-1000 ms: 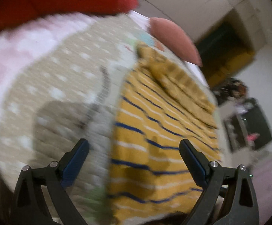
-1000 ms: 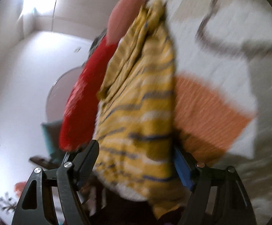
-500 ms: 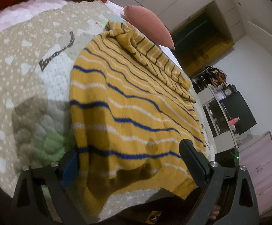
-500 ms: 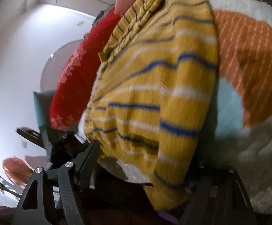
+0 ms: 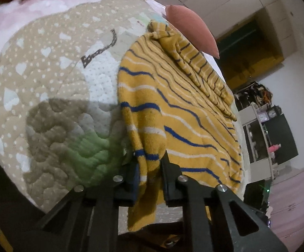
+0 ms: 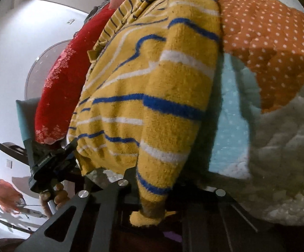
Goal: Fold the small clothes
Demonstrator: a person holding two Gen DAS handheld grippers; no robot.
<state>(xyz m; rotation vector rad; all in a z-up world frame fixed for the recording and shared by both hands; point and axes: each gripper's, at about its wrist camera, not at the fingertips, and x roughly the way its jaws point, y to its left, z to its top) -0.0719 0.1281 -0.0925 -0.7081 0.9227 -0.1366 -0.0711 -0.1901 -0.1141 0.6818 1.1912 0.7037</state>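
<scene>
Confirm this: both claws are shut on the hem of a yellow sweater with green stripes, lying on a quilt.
Wrong on the stripes: they are blue and white, as both wrist views show. The left claw and right claw do pinch the yellow sweater on the quilt.

Left claw (image 5: 149, 168) and right claw (image 6: 154, 191) both clamped tight.

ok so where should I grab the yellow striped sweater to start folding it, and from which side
Grip the bottom hem corners, coming from the near edge of the quilt. The yellow striped sweater lies flat with its hem hanging over that edge, so fabric is free to pinch there. The left gripper and right gripper each already pinch a corner.
</scene>
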